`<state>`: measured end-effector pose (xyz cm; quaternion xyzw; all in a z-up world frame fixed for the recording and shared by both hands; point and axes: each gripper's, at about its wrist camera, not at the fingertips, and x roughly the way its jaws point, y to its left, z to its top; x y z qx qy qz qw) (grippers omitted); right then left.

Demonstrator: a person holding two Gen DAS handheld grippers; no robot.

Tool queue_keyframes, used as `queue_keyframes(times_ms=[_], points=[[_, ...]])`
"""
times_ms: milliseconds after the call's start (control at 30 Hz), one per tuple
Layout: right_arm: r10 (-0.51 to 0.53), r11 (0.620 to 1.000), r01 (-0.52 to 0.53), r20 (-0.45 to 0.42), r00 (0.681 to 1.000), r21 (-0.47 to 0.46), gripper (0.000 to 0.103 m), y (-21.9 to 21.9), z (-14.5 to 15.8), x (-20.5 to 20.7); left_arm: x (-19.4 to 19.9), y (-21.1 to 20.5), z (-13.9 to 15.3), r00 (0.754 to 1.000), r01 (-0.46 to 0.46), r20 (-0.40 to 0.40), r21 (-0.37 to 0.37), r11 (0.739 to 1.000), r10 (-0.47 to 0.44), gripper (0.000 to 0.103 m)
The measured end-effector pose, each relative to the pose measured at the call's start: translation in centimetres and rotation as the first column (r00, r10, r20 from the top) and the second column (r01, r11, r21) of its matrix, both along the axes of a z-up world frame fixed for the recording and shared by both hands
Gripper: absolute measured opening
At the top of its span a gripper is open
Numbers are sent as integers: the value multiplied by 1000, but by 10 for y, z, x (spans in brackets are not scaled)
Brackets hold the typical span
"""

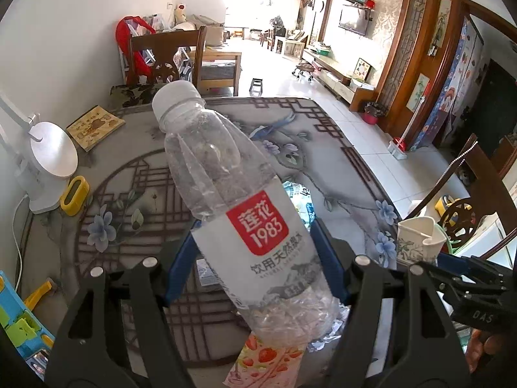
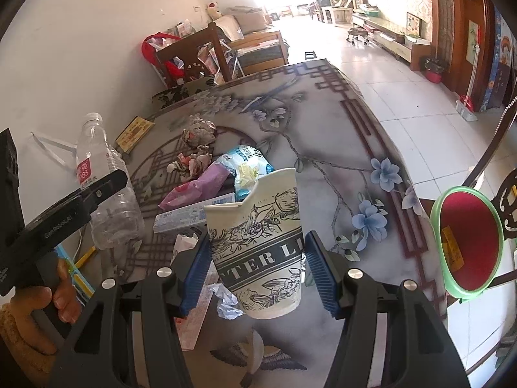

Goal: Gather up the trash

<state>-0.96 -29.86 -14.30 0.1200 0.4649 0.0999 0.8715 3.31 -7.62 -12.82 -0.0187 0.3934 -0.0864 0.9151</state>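
My left gripper (image 1: 255,258) is shut on an empty clear plastic water bottle (image 1: 232,194) with a white cap and a red-and-white label, held above the table and leaning up-left. The same bottle (image 2: 103,187) shows at the left of the right wrist view, in the left gripper. My right gripper (image 2: 255,268) is shut on a crumpled white paper cup (image 2: 261,242) with a black floral print; that cup (image 1: 416,239) also appears at the right of the left wrist view. On the table lies a heap of trash: crumpled paper (image 2: 198,132), a pink wrapper (image 2: 194,187), a blue snack bag (image 2: 245,168), a flat box (image 2: 194,215).
The table has a patterned cloth (image 2: 323,148). A red bin with a green rim (image 2: 468,239) stands off the table's right edge. A white lamp base (image 1: 48,161), a yellow item (image 1: 74,194) and a book (image 1: 95,126) sit at the left. Wooden chairs stand at the far end and right.
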Motion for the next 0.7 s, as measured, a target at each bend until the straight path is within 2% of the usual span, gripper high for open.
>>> queue_keyframes(times_ms=[467, 700], points=[[21, 1000, -22, 21, 1000, 11, 57, -23, 7, -3, -8, -33, 2, 1000, 3, 11, -3, 1000, -2, 67], [12, 1000, -13, 32, 999, 23, 57, -47, 10, -7, -14, -65, 6, 999, 39, 34, 37, 999, -40, 67]])
